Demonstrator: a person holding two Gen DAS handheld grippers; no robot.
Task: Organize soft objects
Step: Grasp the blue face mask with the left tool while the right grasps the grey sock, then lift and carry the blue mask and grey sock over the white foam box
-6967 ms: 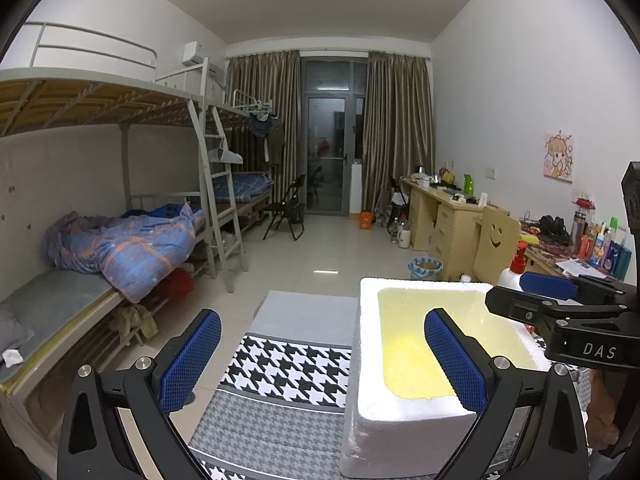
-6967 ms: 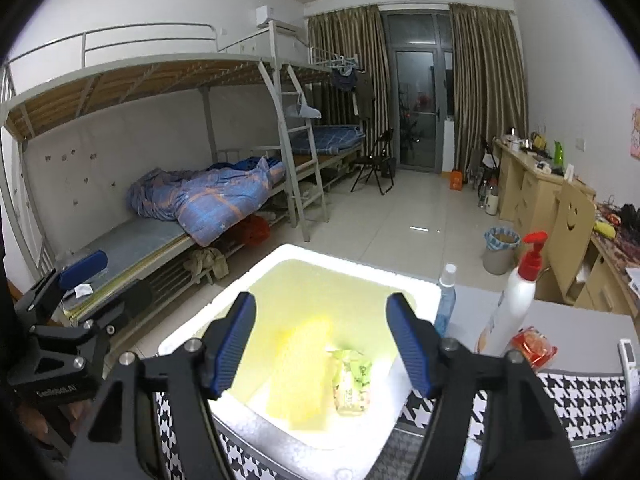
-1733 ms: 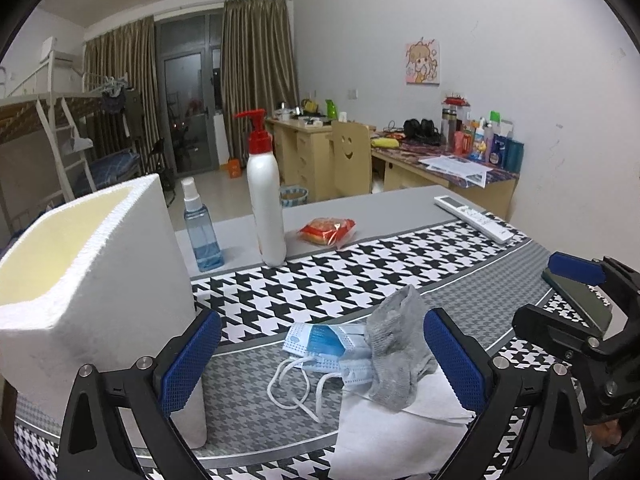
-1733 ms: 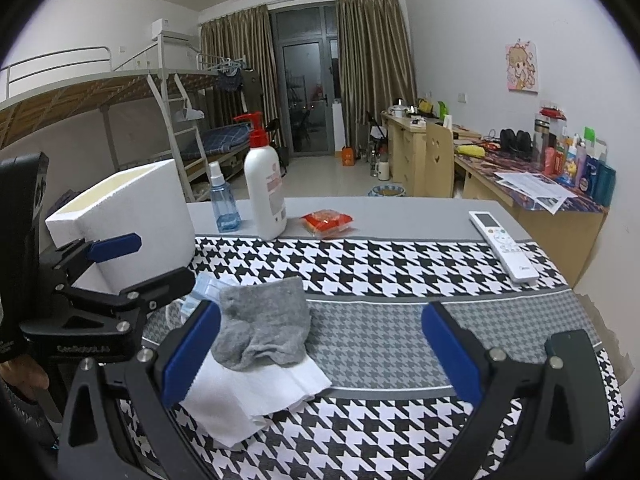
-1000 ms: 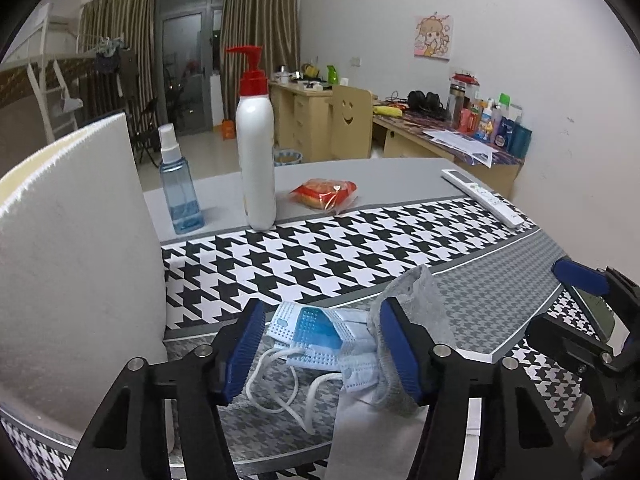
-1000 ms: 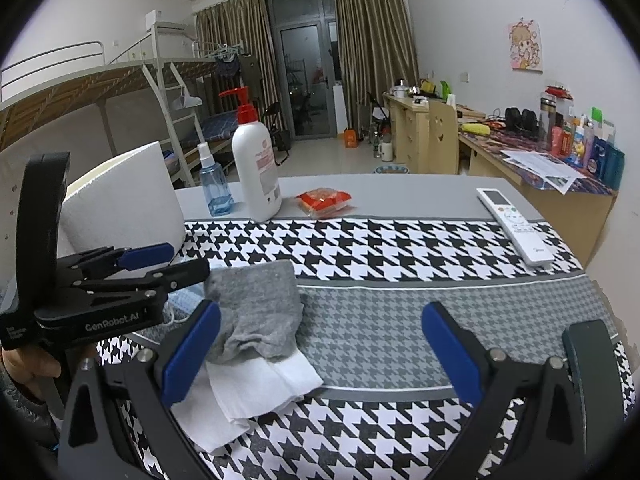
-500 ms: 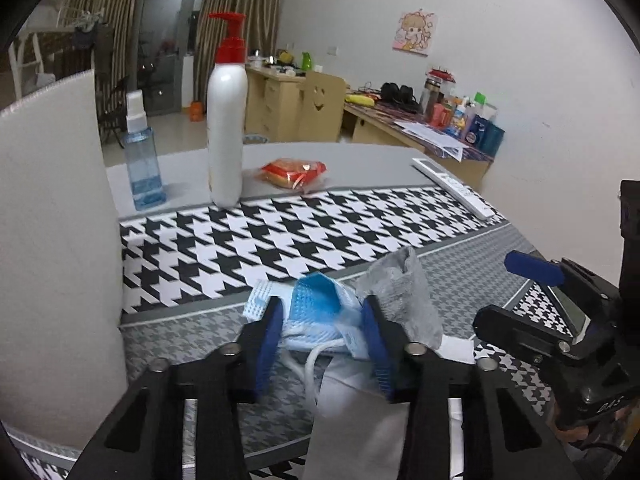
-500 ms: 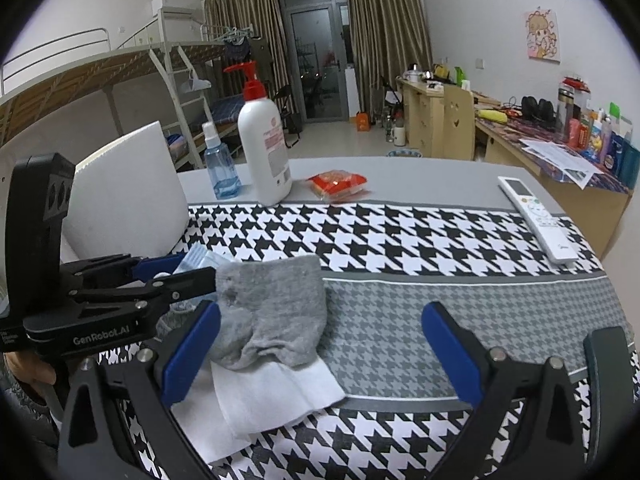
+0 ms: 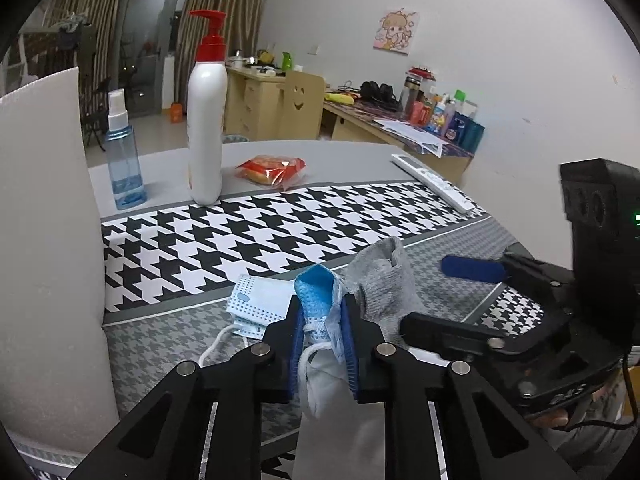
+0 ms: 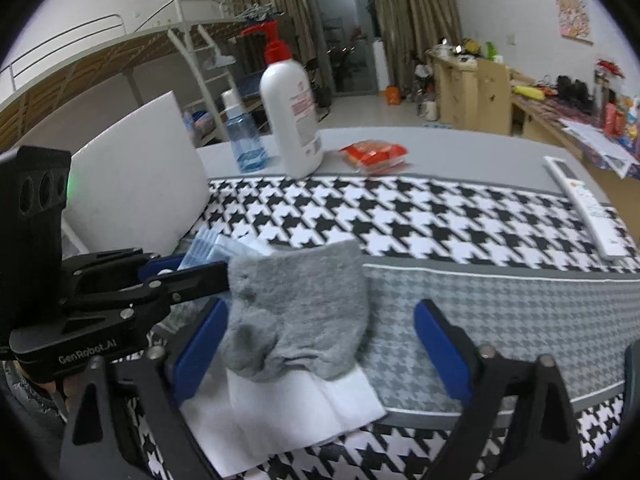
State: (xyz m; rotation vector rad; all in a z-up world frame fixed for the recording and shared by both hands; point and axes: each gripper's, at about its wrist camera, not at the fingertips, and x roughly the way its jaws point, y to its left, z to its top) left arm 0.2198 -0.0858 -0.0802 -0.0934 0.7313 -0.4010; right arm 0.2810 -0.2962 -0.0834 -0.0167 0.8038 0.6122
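1. Left hand-held gripper [image 9: 322, 340]: jaws just drawn in from wide to nearly shut, now pinching the blue face mask [image 9: 316, 292] between the blue pads, its ear loops trailing below.
2. Mask bunched and folded upward in the grip, rather than lying flat as a second ago; one pale corner resting on the surface [image 9: 248, 232] at 10 o'clock from the pads.
3. Right hand-held gripper [image 10: 320, 344]: jaws wide, only slightly narrowed in the last moment, straddling the grey sock [image 10: 304, 304] with nothing clamped yet.
4. Sock lying on the white tissue [image 10: 288, 408], just beside the mask at its 2 o'clock in the left wrist view.
5. White foam box [image 9: 44, 240] standing at 9 o'clock, near the pile.
6. Judgement: mask secured, so lift and carry to the box likely next; sock grasp probably to follow, tissue left untouched.
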